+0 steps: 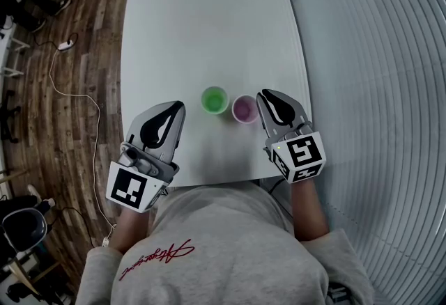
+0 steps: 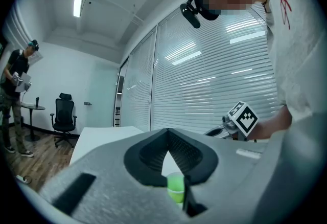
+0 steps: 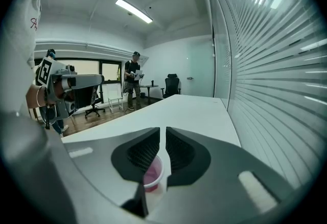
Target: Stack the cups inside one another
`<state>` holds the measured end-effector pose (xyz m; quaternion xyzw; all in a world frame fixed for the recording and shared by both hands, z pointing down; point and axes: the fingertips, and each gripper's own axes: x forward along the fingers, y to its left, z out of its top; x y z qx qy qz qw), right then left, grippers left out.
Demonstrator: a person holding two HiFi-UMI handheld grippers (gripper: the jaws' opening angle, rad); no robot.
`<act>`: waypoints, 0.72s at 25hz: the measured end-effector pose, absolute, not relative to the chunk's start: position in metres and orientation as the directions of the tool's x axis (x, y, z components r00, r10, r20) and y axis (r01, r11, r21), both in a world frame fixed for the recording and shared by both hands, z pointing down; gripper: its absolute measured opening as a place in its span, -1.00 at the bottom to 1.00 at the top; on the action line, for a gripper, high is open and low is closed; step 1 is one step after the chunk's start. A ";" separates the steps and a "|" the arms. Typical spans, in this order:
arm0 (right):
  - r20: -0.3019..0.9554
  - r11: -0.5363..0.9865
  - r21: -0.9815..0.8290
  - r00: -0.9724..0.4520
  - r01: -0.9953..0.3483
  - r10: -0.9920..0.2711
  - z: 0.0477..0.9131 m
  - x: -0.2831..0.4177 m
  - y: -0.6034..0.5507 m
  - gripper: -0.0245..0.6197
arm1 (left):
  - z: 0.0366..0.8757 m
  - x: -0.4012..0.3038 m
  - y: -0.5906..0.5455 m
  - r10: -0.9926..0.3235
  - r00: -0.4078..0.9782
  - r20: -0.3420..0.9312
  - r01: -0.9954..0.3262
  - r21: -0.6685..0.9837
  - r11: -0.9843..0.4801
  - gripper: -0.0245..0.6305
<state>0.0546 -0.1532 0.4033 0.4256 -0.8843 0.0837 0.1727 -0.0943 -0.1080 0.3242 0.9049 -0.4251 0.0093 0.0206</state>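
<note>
Two small cups stand side by side near the white table's (image 1: pixel 209 18) front edge: a green cup (image 1: pixel 214 100) on the left and a pink cup (image 1: pixel 244 109) on the right. My right gripper (image 1: pixel 263 95) tilts down over the pink cup's right side. In the right gripper view its jaws (image 3: pixel 163 130) are closed to a thin slit, pinching the right rim of the pink cup (image 3: pixel 152 174). My left gripper (image 1: pixel 178 107) hovers level to the left of the green cup, shut and empty. In the left gripper view the green cup (image 2: pixel 175 187) shows below the shut jaws (image 2: pixel 167 130).
Window blinds (image 1: pixel 390 53) run along the table's right side. Wooden floor with a cable and plug (image 1: pixel 66 46) lies to the left. A standing person (image 3: pixel 134 80) and office chairs (image 3: pixel 171 85) are at the far end of the room.
</note>
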 end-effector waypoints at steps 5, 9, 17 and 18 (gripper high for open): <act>0.370 0.615 0.002 -0.571 -0.788 -0.733 0.404 0.057 -0.154 -0.90 | 0.327 -0.093 -0.108 -0.766 0.642 0.034 -0.767 0.033 -0.641 -0.94; 0.364 0.607 0.007 -0.564 -0.795 -0.741 0.400 0.057 -0.152 -0.93 | 0.329 -0.096 -0.106 -0.767 0.640 0.042 -0.768 0.034 -0.639 -0.94; 0.354 0.607 0.012 -0.565 -0.794 -0.745 0.399 0.054 -0.150 -0.93 | 0.336 -0.097 -0.105 -0.764 0.644 0.042 -0.765 0.045 -0.642 -0.94; 0.354 0.607 0.012 -0.564 -0.795 -0.746 0.399 0.054 -0.150 -0.93 | 0.336 -0.097 -0.105 -0.763 0.646 0.040 -0.764 0.050 -0.644 -0.94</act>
